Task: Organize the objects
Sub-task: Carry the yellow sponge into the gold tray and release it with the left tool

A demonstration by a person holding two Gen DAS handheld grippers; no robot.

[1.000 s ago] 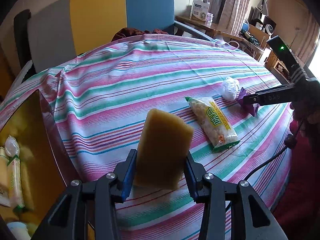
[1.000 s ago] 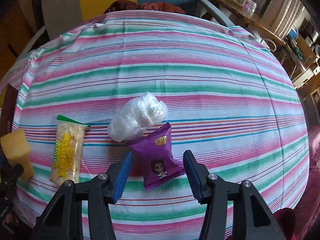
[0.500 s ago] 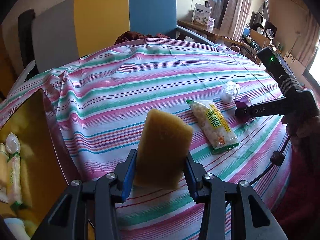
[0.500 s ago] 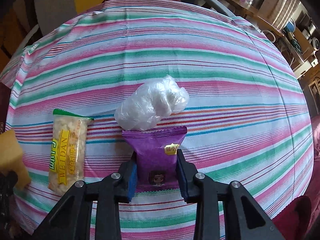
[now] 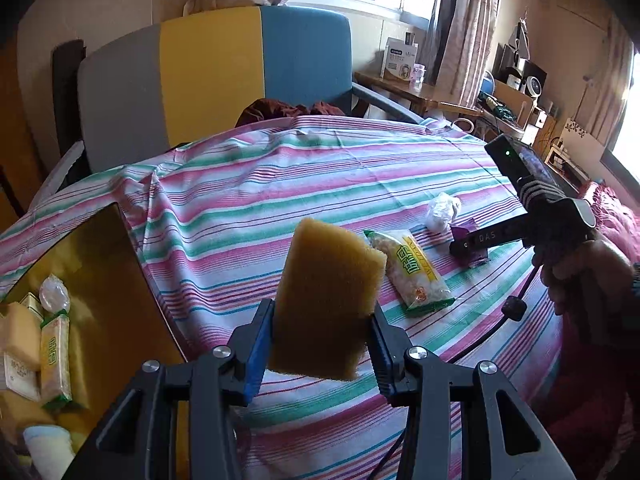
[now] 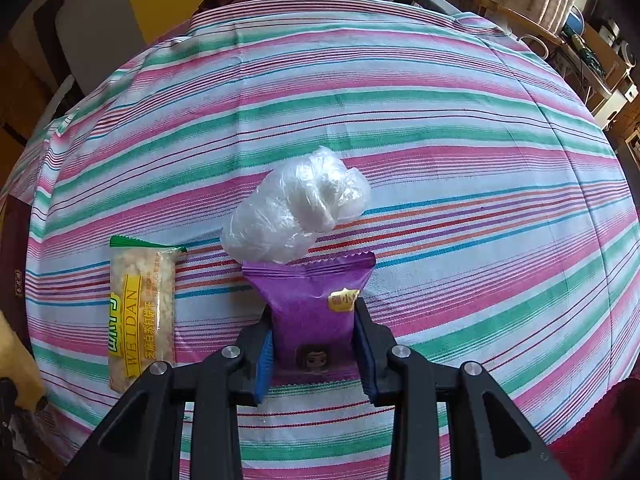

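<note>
My left gripper (image 5: pixel 322 332) is shut on a yellow-brown sponge (image 5: pixel 328 300), held upright above the striped tablecloth (image 5: pixel 240 208). My right gripper (image 6: pixel 314 342) is shut on a purple snack packet (image 6: pixel 312 308) that lies on the cloth; it also shows in the left wrist view as the right gripper (image 5: pixel 466 246) over the purple packet (image 5: pixel 466 232). A crumpled clear plastic bag (image 6: pixel 296 212) touches the packet's far edge. A long yellow-and-green biscuit packet (image 6: pixel 140 312) lies to its left.
A brown box (image 5: pixel 92 280) at the table's left edge holds several packets, a sponge and a wrapped item. A grey, yellow and blue chair (image 5: pixel 224 72) stands behind the table. A hand (image 5: pixel 576 268) and a black cable (image 5: pixel 492 328) are at the right.
My right gripper closed on the purple packet, which was lying loose between its open jaws. My left gripper rose a little with the sponge, bringing more of the box into view.
</note>
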